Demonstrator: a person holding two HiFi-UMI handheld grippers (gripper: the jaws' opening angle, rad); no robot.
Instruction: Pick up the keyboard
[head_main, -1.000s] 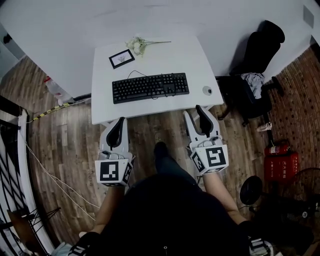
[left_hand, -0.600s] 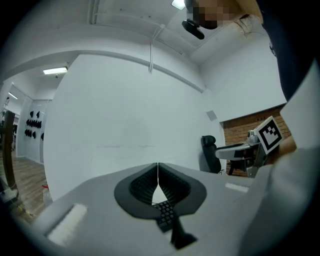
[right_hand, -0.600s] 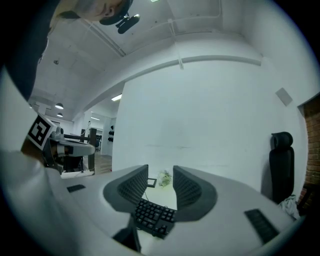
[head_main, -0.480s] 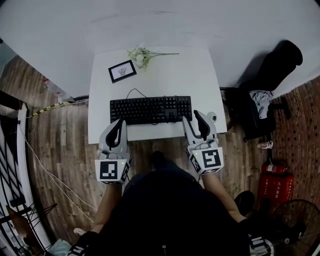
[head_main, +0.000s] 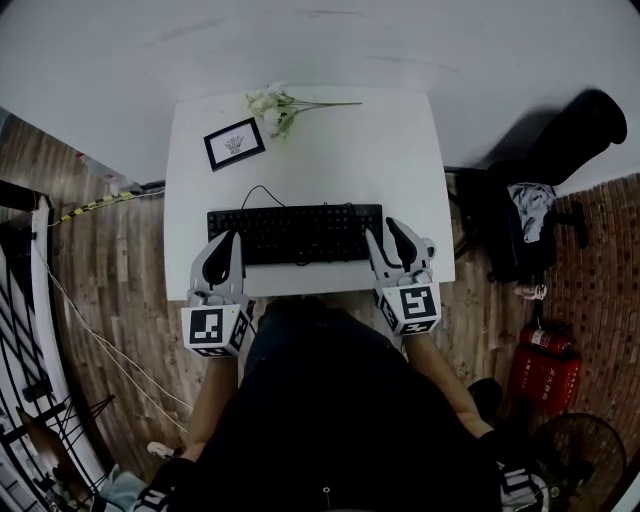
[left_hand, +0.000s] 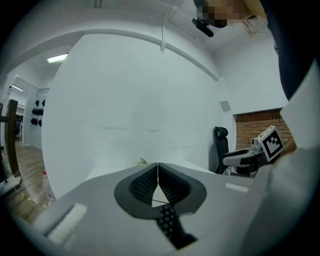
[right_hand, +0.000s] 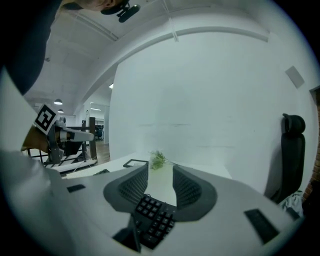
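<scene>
Left claw (head_main: 226, 250) is pressed together and empty, at the near left corner of the keyboard (head_main: 295, 233). Right claw (head_main: 386, 240) is spread, with the right-end keys just below its jaws and no grip yet. Keyboard lies flat on the worktop (head_main: 330, 150), long axis left to right, just beyond both claws. Since a second ago, both claws have advanced from off the near edge; keyboard unmoved.
</scene>
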